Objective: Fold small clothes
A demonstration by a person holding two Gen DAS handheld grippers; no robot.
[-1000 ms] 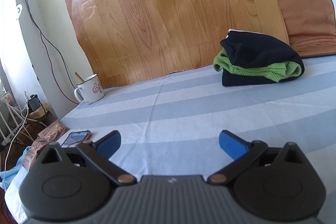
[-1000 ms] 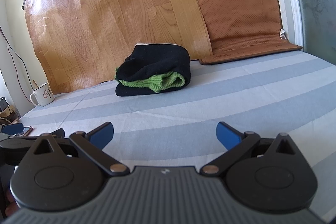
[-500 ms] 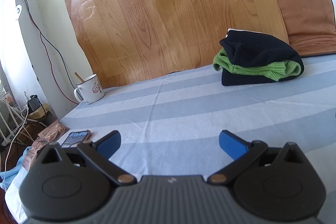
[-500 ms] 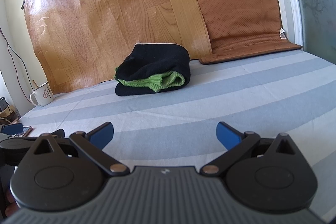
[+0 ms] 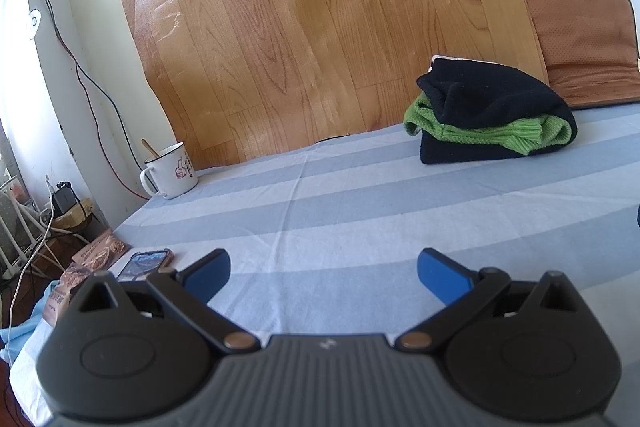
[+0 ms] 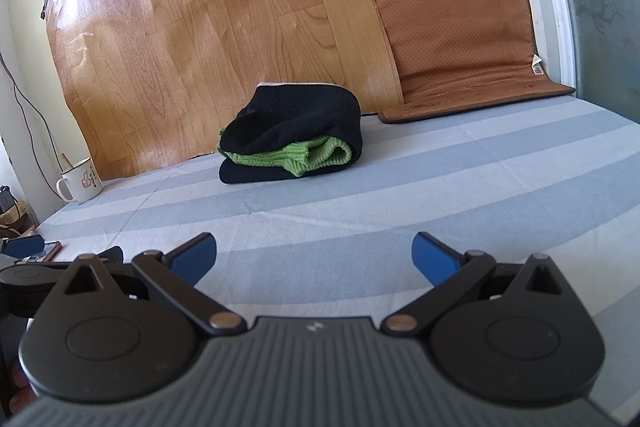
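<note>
Both claws wide open, holding nothing: left gripper [image 5: 323, 273] and right gripper [image 6: 314, 255] low over the striped sheet [image 5: 360, 211], blue pads spread far apart.

Clothes [image 6: 290, 147] at the back of the bed, just in front of the wood-print panel [image 6: 200, 27], well apart from both grippers. Already a compact bundle by the look of it: black knit wrapped around a green ribbed layer, open end toward the right. Probably little or nothing left to fold; no other garment in sight.

If a tidy-up is wanted: approach from the front, one claw per side of the bundle. Pinch only the top black layer, near an edge, not the whole stack. Lift low, keep both sides level, lay down flat rather than drop. Soft thick knit, likely to spring open or slide on the sheet, so press after placing.

Mug [image 5: 172, 171] at the left edge, with a stick in it: thumbs-up drawing and small marks beside it, too small to read. Phone [image 5: 148, 261] and snack packets [image 5: 94, 259] at the near left corner, print unreadable. White tag on the brown mat [image 6: 460, 39], illegible.
</note>
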